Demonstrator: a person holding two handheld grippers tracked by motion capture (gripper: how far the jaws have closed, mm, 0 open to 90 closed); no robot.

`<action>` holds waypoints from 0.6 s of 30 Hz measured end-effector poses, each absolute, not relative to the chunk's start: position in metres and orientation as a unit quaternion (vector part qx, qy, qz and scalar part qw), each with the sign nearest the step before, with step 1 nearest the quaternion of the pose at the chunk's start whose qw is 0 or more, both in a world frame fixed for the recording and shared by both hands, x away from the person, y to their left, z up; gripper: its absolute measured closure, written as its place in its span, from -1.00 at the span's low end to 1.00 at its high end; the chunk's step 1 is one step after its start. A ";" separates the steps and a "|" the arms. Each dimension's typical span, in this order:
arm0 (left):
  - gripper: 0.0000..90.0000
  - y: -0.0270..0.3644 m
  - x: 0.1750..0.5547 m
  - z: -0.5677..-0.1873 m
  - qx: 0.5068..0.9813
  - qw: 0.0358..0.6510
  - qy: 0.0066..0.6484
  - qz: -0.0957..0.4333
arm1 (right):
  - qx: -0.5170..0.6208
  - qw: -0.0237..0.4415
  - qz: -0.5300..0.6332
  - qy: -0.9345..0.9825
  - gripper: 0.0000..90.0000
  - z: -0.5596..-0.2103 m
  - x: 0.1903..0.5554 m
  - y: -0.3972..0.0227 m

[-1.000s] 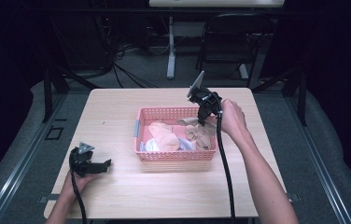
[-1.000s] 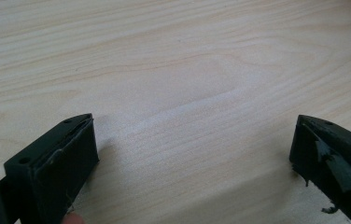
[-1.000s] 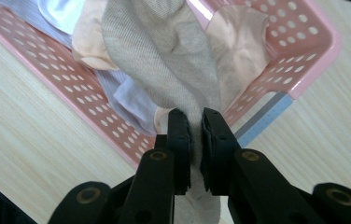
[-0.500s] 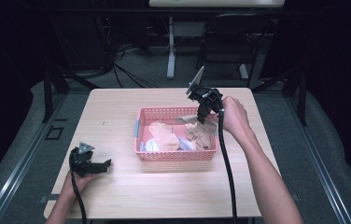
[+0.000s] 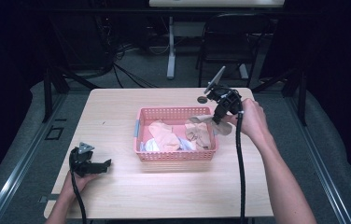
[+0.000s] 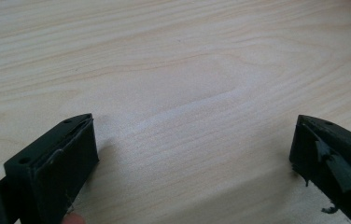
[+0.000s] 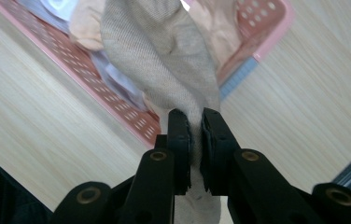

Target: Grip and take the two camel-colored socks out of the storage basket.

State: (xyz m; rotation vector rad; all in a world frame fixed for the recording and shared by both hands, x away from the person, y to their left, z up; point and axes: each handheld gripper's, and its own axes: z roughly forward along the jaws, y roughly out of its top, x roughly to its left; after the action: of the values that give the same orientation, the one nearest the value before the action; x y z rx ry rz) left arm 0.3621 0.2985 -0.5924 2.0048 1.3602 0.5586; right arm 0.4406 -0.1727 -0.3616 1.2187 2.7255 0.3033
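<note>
Pinching a beige sock point(image 7: 164, 56) near one end, the right claw point(image 7: 195, 140) held it above the pink basket point(image 5: 176, 156); light, limp, draping freely. Left claw point(image 6: 192, 154) stood spread over the desk point(image 5: 117, 112).

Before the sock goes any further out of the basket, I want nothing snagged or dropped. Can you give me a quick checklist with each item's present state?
1. Right gripper shut on the sock: ok, the cloth is pinched between the jaws.
2. Sock free of the other clothes: cannot tell, its lower end still hangs over the basket.
3. Basket flat on the table: ok.
4. Bare table right of the basket for setting the sock down: ok.
5. Left gripper out of the way: ok, it rests open on the table, left of the basket.
</note>
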 end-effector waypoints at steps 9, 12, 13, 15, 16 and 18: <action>-0.99 0.298 0.362 -0.592 0.763 0.322 0.518 0.213 | 0.446 0.072 0.118 0.884 0.85 -0.364 0.432 -0.229; -0.99 0.298 0.362 -0.592 0.763 0.322 0.518 0.213 | 0.452 0.075 0.117 0.881 0.85 -0.366 0.429 -0.238; -0.99 0.298 0.362 -0.592 0.763 0.322 0.518 0.213 | 0.453 0.074 0.115 0.881 0.85 -0.367 0.427 -0.242; -0.99 0.298 0.362 -0.592 0.763 0.322 0.518 0.213 | 0.464 0.072 0.120 0.875 0.85 -0.370 0.423 -0.256; -0.99 0.298 0.362 -0.592 0.763 0.322 0.518 0.213 | 0.464 0.072 0.120 0.875 0.85 -0.370 0.423 -0.256; -0.99 0.298 0.362 -0.592 0.763 0.322 0.518 0.213 | 0.471 0.074 0.123 0.870 0.85 -0.372 0.420 -0.265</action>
State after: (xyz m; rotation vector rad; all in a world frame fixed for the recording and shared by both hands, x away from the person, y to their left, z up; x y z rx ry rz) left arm 0.3621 0.2985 -0.5924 2.0042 1.3606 0.5591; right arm 0.4203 -0.2647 -0.3722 1.4139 2.6133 0.3706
